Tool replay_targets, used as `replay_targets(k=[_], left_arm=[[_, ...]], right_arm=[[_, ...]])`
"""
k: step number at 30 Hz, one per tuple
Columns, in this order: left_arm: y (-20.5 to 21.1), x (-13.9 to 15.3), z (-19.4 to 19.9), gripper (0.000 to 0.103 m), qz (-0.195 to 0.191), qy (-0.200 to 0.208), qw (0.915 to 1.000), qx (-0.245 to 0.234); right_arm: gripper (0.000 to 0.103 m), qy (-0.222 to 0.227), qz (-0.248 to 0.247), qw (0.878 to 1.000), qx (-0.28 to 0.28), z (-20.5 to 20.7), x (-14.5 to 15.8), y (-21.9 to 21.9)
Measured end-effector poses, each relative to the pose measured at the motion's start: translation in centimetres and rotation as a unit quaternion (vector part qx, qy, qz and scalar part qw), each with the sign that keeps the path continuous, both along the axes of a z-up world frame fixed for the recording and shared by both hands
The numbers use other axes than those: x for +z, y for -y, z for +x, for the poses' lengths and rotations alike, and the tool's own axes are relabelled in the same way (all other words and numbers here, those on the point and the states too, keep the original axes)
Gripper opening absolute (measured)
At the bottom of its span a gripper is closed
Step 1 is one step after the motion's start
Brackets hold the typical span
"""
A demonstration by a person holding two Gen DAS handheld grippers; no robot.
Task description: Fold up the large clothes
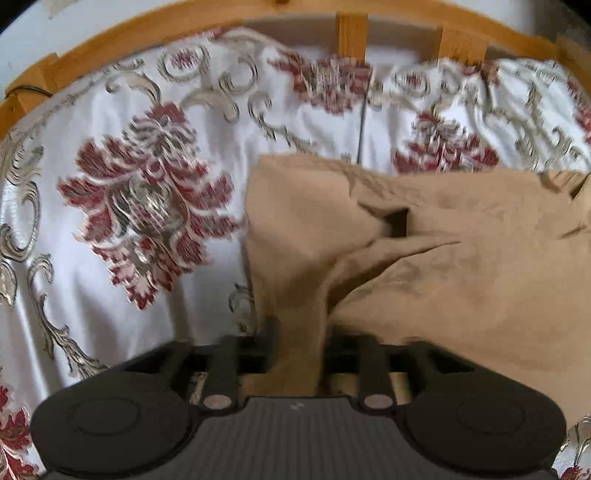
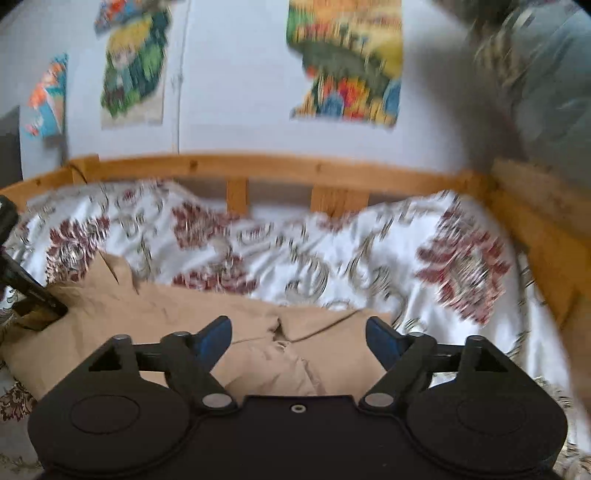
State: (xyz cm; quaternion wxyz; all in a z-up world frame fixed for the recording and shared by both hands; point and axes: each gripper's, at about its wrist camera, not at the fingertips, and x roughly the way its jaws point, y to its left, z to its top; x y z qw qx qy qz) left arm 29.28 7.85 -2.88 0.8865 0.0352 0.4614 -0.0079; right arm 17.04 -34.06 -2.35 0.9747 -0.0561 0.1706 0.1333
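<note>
A tan garment (image 1: 443, 258) lies crumpled on a white bedspread with red flowers (image 1: 147, 184). My left gripper (image 1: 299, 328) points down at the garment's left edge. Its jaws stand partly apart, and a raised fold of the tan cloth runs up between them without being pinched. In the right wrist view the same garment (image 2: 166, 317) spreads across the lower left. My right gripper (image 2: 299, 328) hovers just over its near right corner, blue pads (image 2: 218, 332) wide apart and nothing between them. A dark finger of the left gripper (image 2: 37, 295) shows at the far left, on the cloth.
A wooden bed rail (image 2: 295, 166) with upright slats runs along the far side of the bed (image 1: 351, 33) and turns down the right side (image 2: 535, 236). Colourful posters (image 2: 347, 62) hang on the white wall. A blurred grey-blue shape (image 2: 546, 92) fills the upper right.
</note>
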Motion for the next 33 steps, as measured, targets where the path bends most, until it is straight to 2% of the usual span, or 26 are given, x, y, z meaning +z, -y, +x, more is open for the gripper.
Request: replay_targets(k=[1,2,5,7,10,12,14,15,16,19,20,22,24,26,27,29,30,31,32,33], left_arm=[[-0.3,0.6,-0.5,0.085,-0.002,0.015,0.9999,-0.001],[-1.0,1.2,-1.5,0.093,-0.007,0.04,0.9992,0.0],[-2.8,2.6,-4.1,0.095,-0.024,0.076,0.9968,0.0],[-4.2,3.0,-6.2,0.098,-0.039,0.089,0.995,0.023],[-5.6,2.9,-8.9,0.1,-0.074,0.103,0.9909,0.044],[-5.9,2.4,-10.1,0.1,-0.084,0.104,0.9897,0.051],[-6.1,1.2,-10.7,0.1,-0.093,0.099,0.9884,0.068],[-6.1,0.6,-10.9,0.1,-0.102,0.096,0.9873,0.074],[-6.2,0.3,-11.1,0.1,-0.111,0.095,0.9863,0.076],[-5.9,-0.1,-11.8,0.1,-0.142,0.112,0.9808,0.073],[-5.9,0.0,-12.1,0.1,-0.149,0.12,0.9792,0.069],[-6.0,0.2,-12.5,0.1,-0.154,0.135,0.9758,0.074],[-6.4,0.2,-12.8,0.1,-0.153,0.144,0.9725,0.1],[-6.7,0.0,-13.0,0.1,-0.143,0.143,0.9696,0.138],[-6.9,-0.3,-13.1,0.1,-0.14,0.141,0.968,0.154],[-7.0,-0.8,-13.5,0.1,-0.14,0.142,0.9658,0.166],[-7.0,-1.0,-13.9,0.1,-0.141,0.146,0.9649,0.167],[-6.9,-1.2,-14.3,0.1,-0.141,0.15,0.9643,0.166],[-6.8,-1.4,-14.8,0.1,-0.14,0.153,0.964,0.166],[-6.7,-1.6,-15.4,0.1,-0.142,0.156,0.9636,0.164]], right_arm=[[0.095,0.013,-0.002,1.0,0.001,-1.4,-0.2,0.2],[0.098,0.022,-0.005,1.0,0.008,-2.7,-0.5,0.4],[0.102,0.05,-0.031,0.997,0.059,-6.9,-1.8,0.6],[0.102,0.048,-0.058,0.993,0.091,-8.6,-2.7,0.2],[0.102,0.029,-0.105,0.989,0.103,-9.4,-4.0,-0.7],[0.1,-0.01,-0.135,0.987,0.084,-8.4,-5.0,-1.5],[0.082,-0.058,-0.131,0.988,0.06,-6.9,-5.9,-1.4],[0.066,-0.073,-0.115,0.989,0.051,-6.5,-6.1,-1.0],[0.054,-0.081,-0.086,0.992,0.037,-6.0,-6.1,-0.2],[0.046,-0.075,0.01,0.997,0.004,-5.7,-5.6,2.4],[0.036,-0.065,0.039,0.997,-0.016,-5.7,-5.4,3.4],[0.028,-0.049,0.091,0.993,-0.06,-5.5,-5.4,5.5],[0.028,-0.05,0.133,0.984,-0.11,-4.7,-5.8,7.8],[0.036,-0.071,0.155,0.972,-0.161,-3.7,-6.9,9.6],[0.041,-0.081,0.159,0.968,-0.176,-3.5,-7.4,10.1],[0.04,-0.099,0.176,0.961,-0.188,-3.2,-8.1,10.9],[0.043,-0.099,0.182,0.96,-0.186,-3.3,-8.1,10.9],[0.056,-0.1,0.186,0.961,-0.181,-3.6,-7.9,10.9],[0.062,-0.099,0.189,0.961,-0.174,-4.0,-7.7,10.7],[0.074,-0.096,0.192,0.962,-0.167,-4.5,-7.5,10.5]])
